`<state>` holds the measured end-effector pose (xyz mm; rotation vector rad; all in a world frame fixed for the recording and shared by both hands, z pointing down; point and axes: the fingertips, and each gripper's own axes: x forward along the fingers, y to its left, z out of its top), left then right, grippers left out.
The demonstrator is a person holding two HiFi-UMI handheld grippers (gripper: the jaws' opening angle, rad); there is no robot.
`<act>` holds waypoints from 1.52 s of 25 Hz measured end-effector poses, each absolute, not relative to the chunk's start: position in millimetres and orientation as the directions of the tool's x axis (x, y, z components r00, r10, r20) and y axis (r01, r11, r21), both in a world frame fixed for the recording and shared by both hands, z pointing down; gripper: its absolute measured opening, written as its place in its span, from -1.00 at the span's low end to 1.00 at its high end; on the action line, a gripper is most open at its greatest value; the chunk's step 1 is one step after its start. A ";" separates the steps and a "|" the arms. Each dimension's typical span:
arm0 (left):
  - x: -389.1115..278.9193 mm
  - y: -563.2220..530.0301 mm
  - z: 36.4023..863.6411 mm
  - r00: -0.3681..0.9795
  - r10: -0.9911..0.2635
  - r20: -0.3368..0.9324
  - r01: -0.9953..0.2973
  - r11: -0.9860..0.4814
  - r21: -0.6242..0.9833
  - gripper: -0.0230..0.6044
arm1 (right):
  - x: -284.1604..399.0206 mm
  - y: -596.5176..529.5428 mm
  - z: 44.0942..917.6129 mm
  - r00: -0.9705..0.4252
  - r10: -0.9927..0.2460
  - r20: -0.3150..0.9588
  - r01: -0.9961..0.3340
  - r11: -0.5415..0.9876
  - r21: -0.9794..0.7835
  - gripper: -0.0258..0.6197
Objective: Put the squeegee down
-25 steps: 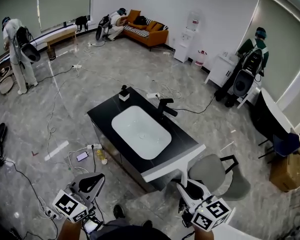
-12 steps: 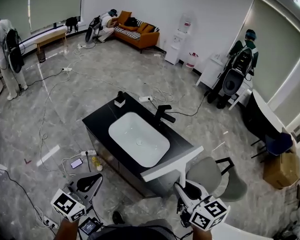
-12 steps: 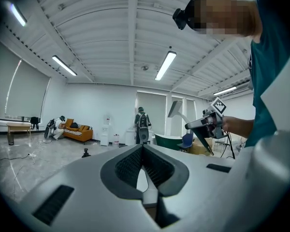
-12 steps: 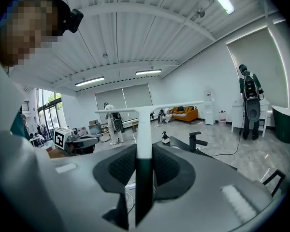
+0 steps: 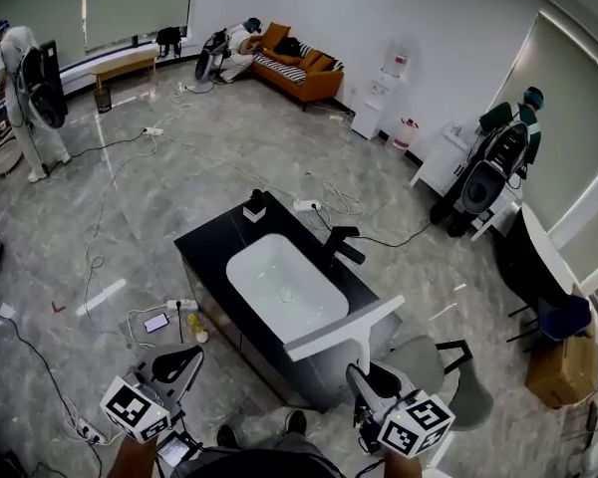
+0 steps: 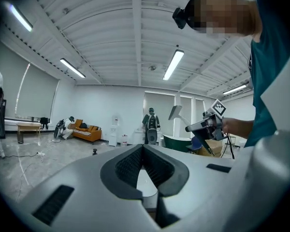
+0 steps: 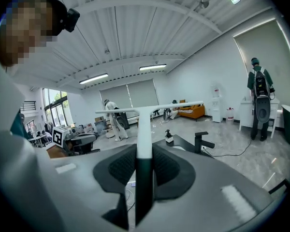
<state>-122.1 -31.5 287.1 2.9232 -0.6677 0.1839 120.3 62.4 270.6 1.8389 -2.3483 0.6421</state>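
The right gripper (image 7: 144,154), at the bottom centre of its own view, is clamped on the dark lower part of a squeegee (image 7: 144,129) handle. The squeegee stands upright between the jaws. It has a slim white stem topped by a long, thin white blade bar, making a T shape.

In the head view it sits at the lower centre-right. Its blade overlaps the near end of a black counter (image 5: 204,235) that holds a white basin (image 5: 284,289).

The squeegee looks light and stiff, probably plastic with a softer blade edge. The wide bar could make it tip or twist when set down, so the handle seems the sensible place to hold it.

The left gripper (image 5: 174,364), at the lower left, has its jaws closed on nothing.
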 end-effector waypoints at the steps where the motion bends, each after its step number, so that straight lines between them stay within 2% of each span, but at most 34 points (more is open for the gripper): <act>1: -120.9 -33.0 287.1 0.887 -0.438 0.146 -0.455 -0.884 0.110 -0.91 | 125.0 55.2 271.7 -0.283 -0.903 0.323 -0.942 0.199 -0.269 -0.62; 8: -113.0 -52.1 309.3 0.826 -0.531 0.189 -0.558 -0.819 0.134 -0.91 | 144.5 2.7 297.3 -0.386 -0.852 0.353 -0.909 0.288 -0.300 -0.62; 19: -98.6 -71.9 341.4 0.772 -0.590 0.237 -0.630 -0.760 0.161 -0.91 | 143.0 -57.6 358.7 -0.504 -0.750 0.428 -0.855 0.365 -0.368 -0.62; 38: -103.0 -39.0 403.9 0.727 -0.616 0.303 -0.683 -0.693 0.230 -0.91 | 125.9 -64.1 448.9 -0.571 -0.648 0.504 -0.814 0.365 -0.451 -0.62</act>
